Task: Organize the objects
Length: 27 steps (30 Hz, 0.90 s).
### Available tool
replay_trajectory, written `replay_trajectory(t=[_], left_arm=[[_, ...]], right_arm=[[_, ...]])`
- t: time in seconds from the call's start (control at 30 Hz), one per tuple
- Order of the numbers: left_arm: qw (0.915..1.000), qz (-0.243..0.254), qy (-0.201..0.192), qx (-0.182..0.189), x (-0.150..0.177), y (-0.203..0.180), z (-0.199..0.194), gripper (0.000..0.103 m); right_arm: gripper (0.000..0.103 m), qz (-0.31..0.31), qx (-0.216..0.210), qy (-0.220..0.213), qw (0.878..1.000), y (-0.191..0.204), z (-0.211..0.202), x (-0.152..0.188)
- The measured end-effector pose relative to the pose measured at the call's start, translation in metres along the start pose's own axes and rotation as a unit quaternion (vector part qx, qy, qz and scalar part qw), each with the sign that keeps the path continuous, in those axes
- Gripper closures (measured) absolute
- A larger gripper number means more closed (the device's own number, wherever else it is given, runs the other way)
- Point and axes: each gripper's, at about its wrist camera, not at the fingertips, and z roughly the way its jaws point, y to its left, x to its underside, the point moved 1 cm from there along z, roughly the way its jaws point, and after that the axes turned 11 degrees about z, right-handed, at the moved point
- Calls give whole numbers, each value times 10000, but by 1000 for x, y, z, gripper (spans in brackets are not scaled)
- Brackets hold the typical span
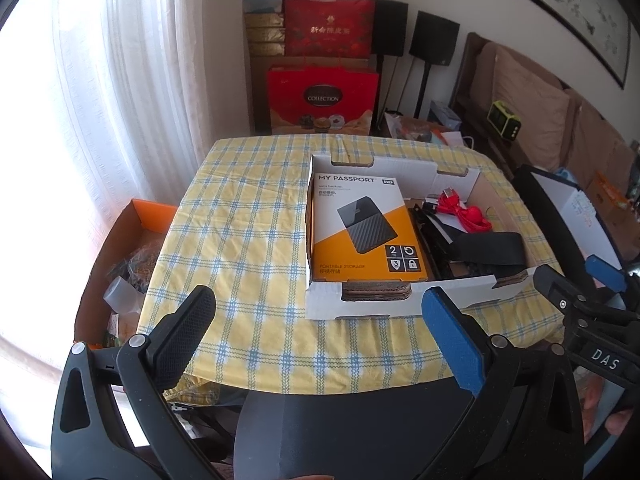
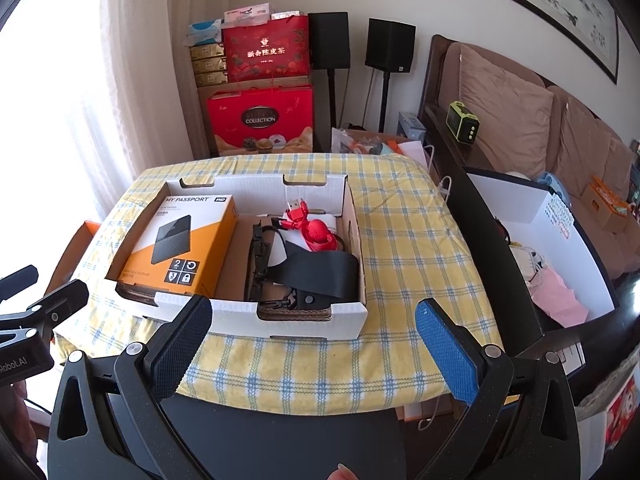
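Observation:
A shallow white cardboard tray [image 1: 360, 300] [image 2: 304, 322] sits on the yellow-and-blue checked table [image 1: 240, 240] [image 2: 420, 260]. Inside it lies an orange and white "My Passport" box [image 1: 360, 224] [image 2: 180, 240] on the left, with a black strap [image 1: 488, 248] [image 2: 316, 272] and a red cable [image 1: 464, 210] [image 2: 312, 228] on the right. My left gripper [image 1: 316, 312] hovers open in front of the tray's near wall, holding nothing. Over the table's near edge my right gripper [image 2: 312, 320] is open too and empty.
An orange-lined box [image 1: 120, 264] of odds and ends stands left of the table. A dark-framed white bin [image 2: 540, 248] with pink items is at the right, before a brown sofa [image 2: 520, 120]. Red gift boxes [image 2: 260, 120] and two black speakers [image 2: 390, 44] stand behind.

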Motion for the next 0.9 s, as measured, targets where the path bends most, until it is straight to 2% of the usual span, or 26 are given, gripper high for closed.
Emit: replay_trajectory(t=[0.9], left_arm=[[10000,19,14,-75,-1,-4,0,0]], right_arm=[[1,2,-36,68,10000,1,1,2]])
